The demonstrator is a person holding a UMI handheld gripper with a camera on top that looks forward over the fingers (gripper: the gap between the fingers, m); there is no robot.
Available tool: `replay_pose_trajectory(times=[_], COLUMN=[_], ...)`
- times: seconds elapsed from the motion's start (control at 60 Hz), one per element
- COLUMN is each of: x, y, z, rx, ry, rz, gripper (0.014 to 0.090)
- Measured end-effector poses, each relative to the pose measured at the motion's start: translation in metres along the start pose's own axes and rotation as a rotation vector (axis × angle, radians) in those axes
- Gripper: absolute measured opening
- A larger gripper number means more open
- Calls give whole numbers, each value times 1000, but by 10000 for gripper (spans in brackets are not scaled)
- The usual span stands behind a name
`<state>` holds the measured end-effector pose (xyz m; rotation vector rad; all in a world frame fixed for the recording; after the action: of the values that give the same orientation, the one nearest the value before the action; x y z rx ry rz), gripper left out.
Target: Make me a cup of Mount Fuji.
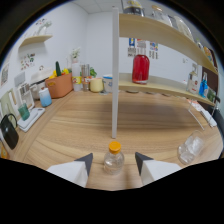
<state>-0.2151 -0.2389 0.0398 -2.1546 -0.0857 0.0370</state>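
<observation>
In the gripper view, the gripper's (114,161) body was cut off in shadow below, and the items crowding the back of the wooden counter (150,120) were hard to make out. Its fingers stood spread, not pinching anything. An upright clear bottle with an orange cap (114,159) stood between them, gaps either side.

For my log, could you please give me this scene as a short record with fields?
surface: wooden counter
gripper: open, a bottle standing between its fingers
bottle: clear, orange cap, upright
cup: clear plastic, beyond the right finger
post: white, upright behind the bottle
shelf: holds a red jar
</observation>
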Motion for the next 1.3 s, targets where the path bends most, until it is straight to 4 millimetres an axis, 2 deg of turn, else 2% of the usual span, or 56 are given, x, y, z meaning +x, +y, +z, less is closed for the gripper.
replay_pose_trajectory(times=[0.033,0.15,0.25,0.317,0.4,0.483,0.567,0.7,0.783,0.9,1.0,1.067,1.167,1.3], x=[-1,4,25,50,84,120,157,207,229,255,270,281,299,320], y=[-6,-27,-43,-52,-54,-50,-38,-16,-21,-62,-103,-130,-160,-182], z=[-11,-52,-89,-111,-132,-143,-148,-148,-149,-145,-130,-115,-86,-46], rx=[11,62,104,139,165,174,163,107,109,170,220,246,277,290], ry=[-16,-43,-38,-13,14,41,64,98,102,95,63,47,47,60], rz=[-5,4,14,10,12,18,32,54,69,76,88,92,76,50], gripper=[838,868,868,869,868,868,866,854,855,856,856,851,842,824])
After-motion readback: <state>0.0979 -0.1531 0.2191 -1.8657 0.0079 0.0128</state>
